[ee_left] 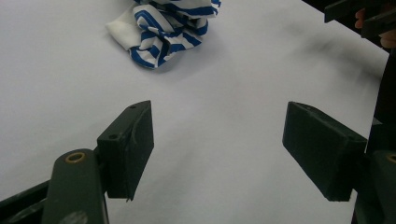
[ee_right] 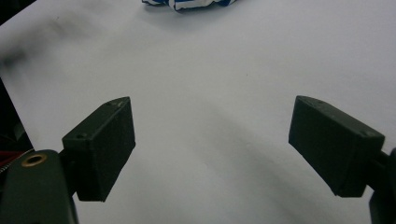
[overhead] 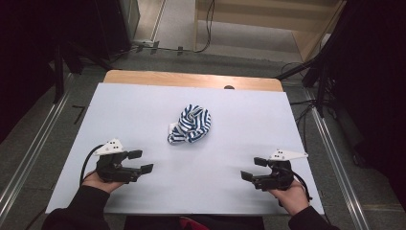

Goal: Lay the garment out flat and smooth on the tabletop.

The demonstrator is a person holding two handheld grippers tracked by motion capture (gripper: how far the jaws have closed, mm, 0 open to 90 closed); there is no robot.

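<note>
A crumpled blue-and-white striped cloth [overhead: 190, 124] lies near the middle of the white table surface [overhead: 143, 110]. My left gripper [overhead: 141, 161] rests low at the front left, jaws wide open and empty. In the left gripper view the cloth [ee_left: 161, 25] sits ahead and to the left of the left gripper [ee_left: 217, 135]. My right gripper [overhead: 253, 168] sits at the front right, also open with nothing between its jaws. The right gripper view has the right gripper [ee_right: 212, 135] over bare table and the cloth [ee_right: 187, 3] at the top edge.
The white sheet covers a wooden table [overhead: 191, 79] whose far edge is bare. Dark stands and cables [overhead: 311, 72] flank the table on the floor. In the left gripper view the other gripper [ee_left: 359, 16] appears at the top right.
</note>
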